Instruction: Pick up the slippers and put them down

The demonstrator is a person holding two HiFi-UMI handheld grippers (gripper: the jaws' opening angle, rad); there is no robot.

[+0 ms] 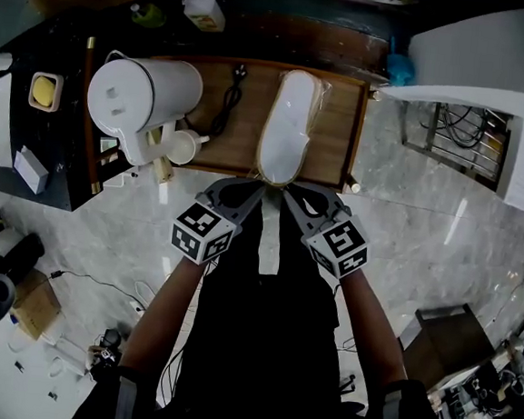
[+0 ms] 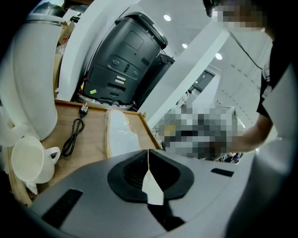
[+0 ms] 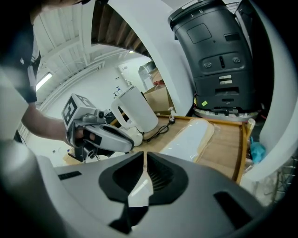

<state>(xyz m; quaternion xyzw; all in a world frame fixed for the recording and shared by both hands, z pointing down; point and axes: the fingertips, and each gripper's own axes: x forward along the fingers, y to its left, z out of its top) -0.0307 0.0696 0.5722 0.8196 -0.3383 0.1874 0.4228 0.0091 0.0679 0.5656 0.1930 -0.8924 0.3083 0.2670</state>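
Note:
A pair of white slippers [image 1: 286,124] in a clear plastic wrap lies lengthwise on the wooden table [image 1: 336,119]. They also show in the left gripper view as slippers [image 2: 120,134] and in the right gripper view as slippers [image 3: 188,135]. My left gripper [image 1: 257,187] and right gripper [image 1: 291,190] sit side by side at the table's near edge, tips just at the slippers' near end. Each one's jaws are shut, left gripper [image 2: 149,151] and right gripper [image 3: 145,154], with nothing visibly pinched. The slippers' near end is hidden behind the gripper bodies.
A white kettle [image 1: 144,93], a white mug [image 1: 181,147] and a black power cable [image 1: 228,96] share the table's left half. A black machine [image 2: 123,60] stands behind the table. Boxes, cables and small items litter the floor at left [image 1: 18,292]. A wire rack [image 1: 456,130] is at right.

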